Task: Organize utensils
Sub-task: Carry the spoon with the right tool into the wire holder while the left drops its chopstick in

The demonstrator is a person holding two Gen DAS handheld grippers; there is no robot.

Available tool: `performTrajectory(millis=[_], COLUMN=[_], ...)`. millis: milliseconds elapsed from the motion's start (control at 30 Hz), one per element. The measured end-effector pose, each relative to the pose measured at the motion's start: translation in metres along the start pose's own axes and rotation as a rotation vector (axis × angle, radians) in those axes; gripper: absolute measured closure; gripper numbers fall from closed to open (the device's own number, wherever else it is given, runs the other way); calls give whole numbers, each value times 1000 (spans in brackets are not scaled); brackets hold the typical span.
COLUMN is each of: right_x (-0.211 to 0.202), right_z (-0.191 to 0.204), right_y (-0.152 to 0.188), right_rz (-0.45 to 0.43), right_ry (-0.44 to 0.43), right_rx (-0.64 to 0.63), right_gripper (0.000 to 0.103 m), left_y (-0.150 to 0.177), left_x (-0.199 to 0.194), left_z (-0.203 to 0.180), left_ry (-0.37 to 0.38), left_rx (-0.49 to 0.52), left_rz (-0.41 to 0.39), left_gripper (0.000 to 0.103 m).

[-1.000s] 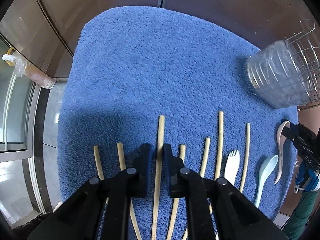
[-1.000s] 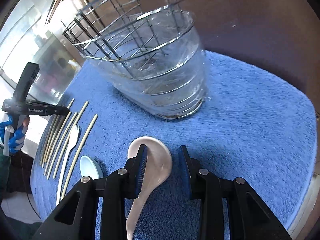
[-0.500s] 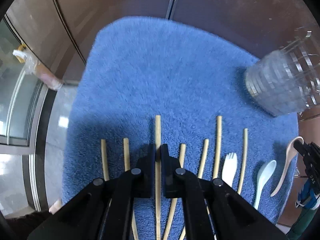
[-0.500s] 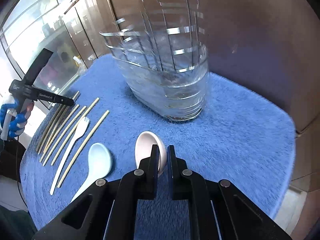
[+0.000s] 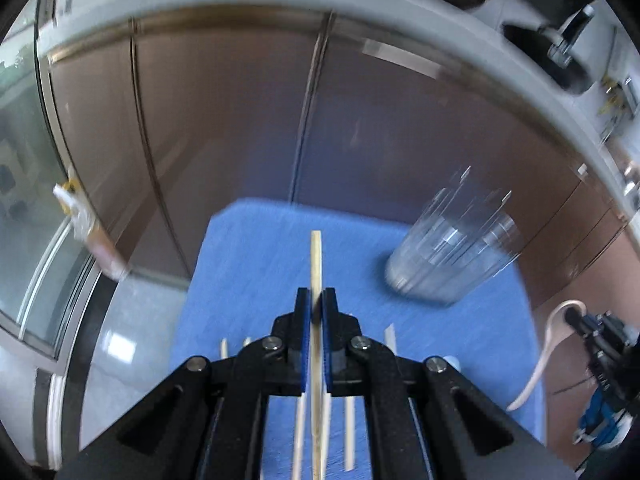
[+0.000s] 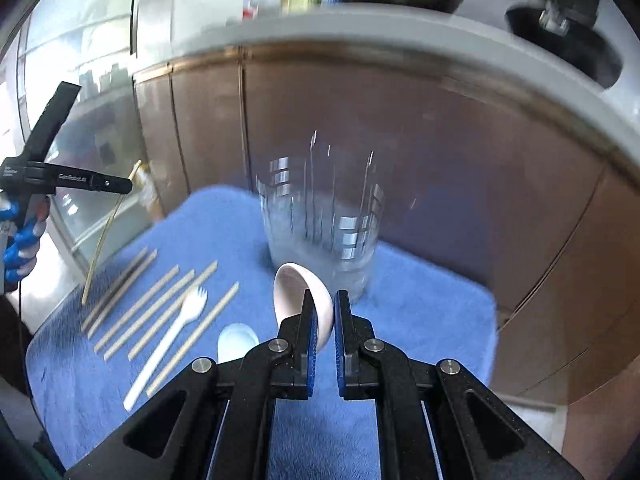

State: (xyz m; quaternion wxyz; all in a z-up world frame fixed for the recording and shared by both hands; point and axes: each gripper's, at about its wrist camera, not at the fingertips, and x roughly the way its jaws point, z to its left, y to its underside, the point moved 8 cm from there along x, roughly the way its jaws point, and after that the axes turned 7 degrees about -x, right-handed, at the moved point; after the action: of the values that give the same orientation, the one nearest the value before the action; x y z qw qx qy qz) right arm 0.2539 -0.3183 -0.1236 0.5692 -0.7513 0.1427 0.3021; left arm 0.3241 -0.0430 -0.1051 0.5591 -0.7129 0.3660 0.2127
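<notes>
Both pickups look done, and the step in hand is the carry toward the wire holder (image 6: 320,224), which stands upright on the blue mat (image 6: 424,300) near its far edge. The left tool (image 5: 316,312) is clamped on a single chopstick (image 5: 316,256), lifted clear of the mat, its tip pointing ahead. The right tool (image 6: 325,312) has just been closing, and its jaws now pinch the bowl of a pale pink spoon (image 6: 300,292), held above the mat just short of the holder. Along the mat's left side the other chopsticks (image 6: 160,304), a white fork (image 6: 176,324) and a light blue spoon (image 6: 236,336) wait in a row.

Next, each utensil probably needs tipping upright above the holder's open top, one hand at a time so they do not clash, then a release only once the lower end is inside the wires.
</notes>
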Motion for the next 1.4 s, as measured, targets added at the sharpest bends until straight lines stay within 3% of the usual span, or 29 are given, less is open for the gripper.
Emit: performTrajectory(millis=[200, 333, 500, 667, 900, 1200, 1267, 1300, 1333, 1400], right_x=[-31, -37, -35, -11, 31, 68, 71, 71, 72, 71], right_z=[-3, -15, -32, -49, -57, -59, -58, -57, -56, -53], right_y=[-52, -84, -118, -131, -113, -69, -61, -57, -55, -52], right_rz=[-187, -286, -382, -413, -398, -339, -332, -327, -323, -318], right_ry=[143, 228, 326, 394, 431, 453, 439, 435, 424, 406], right_rx=[-9, 13, 25, 34, 43, 73, 83, 88, 93, 104], right_gripper=[95, 95, 95, 95, 95, 95, 91, 90, 84, 69], left_y=[-50, -84, -124, -147, -131, -95, -87, -85, -83, -79], left_x=[-40, -46, -38, -6, 66, 105, 105, 103, 100, 94], left_z=[-40, -69, -108, -134, -149, -141, -138, -137, -135, -133], left_ry=[121, 181, 236, 231, 132, 75, 76, 80, 82, 80], left_rx=[-65, -107, -143, -135, -97, -61, -54, -50, -47, -39], left_rz=[-172, -275, -380, -439, -487, -554, -547, -543, -539, -544], left_gripper=[98, 98, 98, 98, 98, 97, 92, 82, 71, 65])
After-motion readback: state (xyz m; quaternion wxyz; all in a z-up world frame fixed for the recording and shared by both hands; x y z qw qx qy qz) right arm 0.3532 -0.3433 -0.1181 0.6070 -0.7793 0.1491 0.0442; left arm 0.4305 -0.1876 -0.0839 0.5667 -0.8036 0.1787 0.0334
